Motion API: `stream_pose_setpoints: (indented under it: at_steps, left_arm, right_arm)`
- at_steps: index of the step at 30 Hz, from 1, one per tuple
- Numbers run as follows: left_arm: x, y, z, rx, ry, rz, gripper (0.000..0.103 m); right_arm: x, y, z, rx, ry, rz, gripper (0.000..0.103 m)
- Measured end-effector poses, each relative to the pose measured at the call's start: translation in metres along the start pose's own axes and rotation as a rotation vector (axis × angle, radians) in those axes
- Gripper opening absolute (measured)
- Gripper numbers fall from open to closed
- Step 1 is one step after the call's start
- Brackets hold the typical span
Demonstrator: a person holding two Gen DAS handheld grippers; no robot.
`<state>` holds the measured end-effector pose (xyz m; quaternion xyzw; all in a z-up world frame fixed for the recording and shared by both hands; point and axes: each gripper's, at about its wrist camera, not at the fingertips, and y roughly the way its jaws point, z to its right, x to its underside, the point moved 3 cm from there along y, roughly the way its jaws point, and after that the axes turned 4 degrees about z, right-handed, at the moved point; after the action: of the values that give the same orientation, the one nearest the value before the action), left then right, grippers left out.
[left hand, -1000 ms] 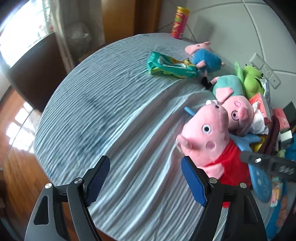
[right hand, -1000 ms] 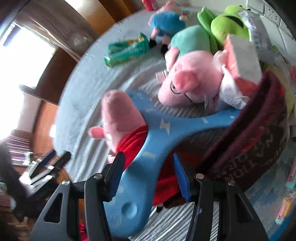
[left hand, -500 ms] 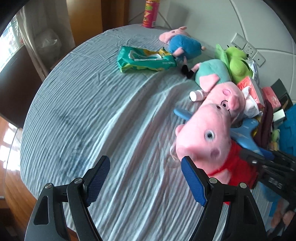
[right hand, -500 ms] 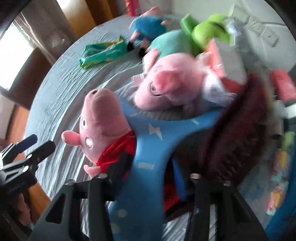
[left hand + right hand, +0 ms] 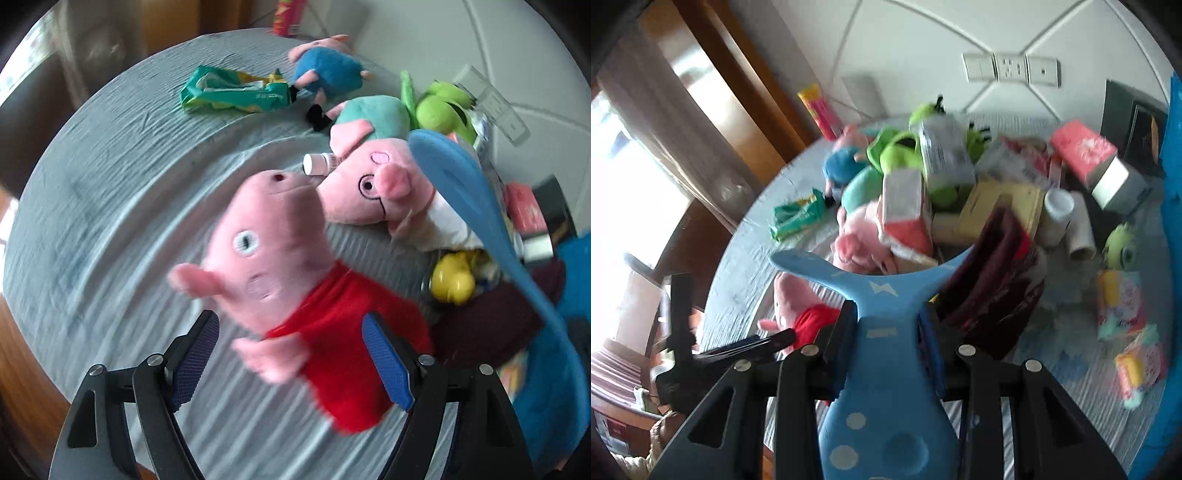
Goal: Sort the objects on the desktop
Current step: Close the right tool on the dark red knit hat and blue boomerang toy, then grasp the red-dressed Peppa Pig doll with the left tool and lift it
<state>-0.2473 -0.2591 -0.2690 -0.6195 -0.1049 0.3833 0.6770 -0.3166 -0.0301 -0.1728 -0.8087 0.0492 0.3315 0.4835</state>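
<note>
My right gripper [image 5: 886, 328] is shut on a blue three-armed boomerang toy [image 5: 882, 295] and holds it lifted above the pile; the toy also shows in the left wrist view [image 5: 465, 199]. My left gripper [image 5: 288, 354] is open, its jaws on either side of a pink pig plush in a red dress [image 5: 295, 291] that lies on the grey tablecloth [image 5: 110, 184]. The same plush shows in the right wrist view [image 5: 801, 310], with the left gripper [image 5: 753, 343] beside it.
A pig plush with glasses [image 5: 373, 184], a teal plush [image 5: 369, 114], a blue-bodied plush [image 5: 325, 70], a green plush [image 5: 443, 107], a green wipes pack [image 5: 232, 92], a dark red cloth [image 5: 993, 280], boxes and tubes [image 5: 1056, 218] crowd the table's right side. The wall [image 5: 923, 44] is behind.
My right gripper lifted the blue boomerang up off the plush toys. My left gripper moved in over the red-dress pig, which now lies between its open jaws.
</note>
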Motion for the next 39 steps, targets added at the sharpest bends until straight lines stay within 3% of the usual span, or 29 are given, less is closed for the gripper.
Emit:
stream_pose_setpoints:
  at_steps: [2,6,9,12,19,21,23,25,26,28,32,37,39]
  left_arm:
    - [0.000,0.009,0.007,-0.041,-0.076,-0.005,0.084]
    - [0.005,0.014,0.008,-0.103,-0.130,0.041,0.099]
    - [0.009,0.017,0.009,-0.145,-0.166,0.073,0.102]
    - [0.008,0.021,0.009,-0.120,-0.179,0.067,0.102]
    - [0.015,0.021,0.016,-0.111,-0.217,0.034,0.102]
    - [0.017,0.020,0.019,-0.116,-0.203,0.044,0.102]
    - [0.016,0.021,0.018,-0.120,-0.161,0.046,0.102]
    - [0.014,0.020,0.015,-0.130,-0.100,0.047,0.102]
    - [0.013,0.020,0.014,-0.136,-0.070,0.048,0.100]
    - [0.011,0.020,0.010,-0.146,-0.009,0.049,0.085]
    - [0.008,0.019,0.004,-0.166,0.113,0.050,0.074]
    - [0.003,0.019,-0.004,-0.190,0.266,0.052,0.073]
    - [-0.001,0.019,-0.011,-0.216,0.314,0.052,0.073]
  right_arm:
    - [-0.004,-0.006,0.010,-0.012,-0.006,0.020,0.028]
    - [-0.007,-0.005,0.032,-0.035,-0.005,0.014,0.028]
    - [-0.002,0.004,0.038,-0.058,-0.028,-0.018,0.028]
    - [0.003,0.016,0.050,-0.046,-0.034,-0.051,0.028]
    - [0.003,0.049,0.074,-0.058,0.081,-0.099,0.029]
    - [0.006,0.064,0.073,-0.070,0.112,-0.114,0.035]
    - [0.009,0.081,0.073,-0.087,0.140,-0.129,0.070]
    - [0.012,0.095,0.075,-0.056,0.141,-0.126,0.072]
    - [0.014,0.101,0.077,-0.032,0.136,-0.130,0.053]
    - [0.018,0.112,0.081,-0.007,0.136,-0.150,0.011]
    - [0.023,0.102,0.083,0.023,0.090,-0.138,0.011]
    - [0.027,0.065,0.090,0.066,0.050,-0.087,0.011]
    - [0.028,0.060,0.097,0.130,0.023,-0.085,0.011]
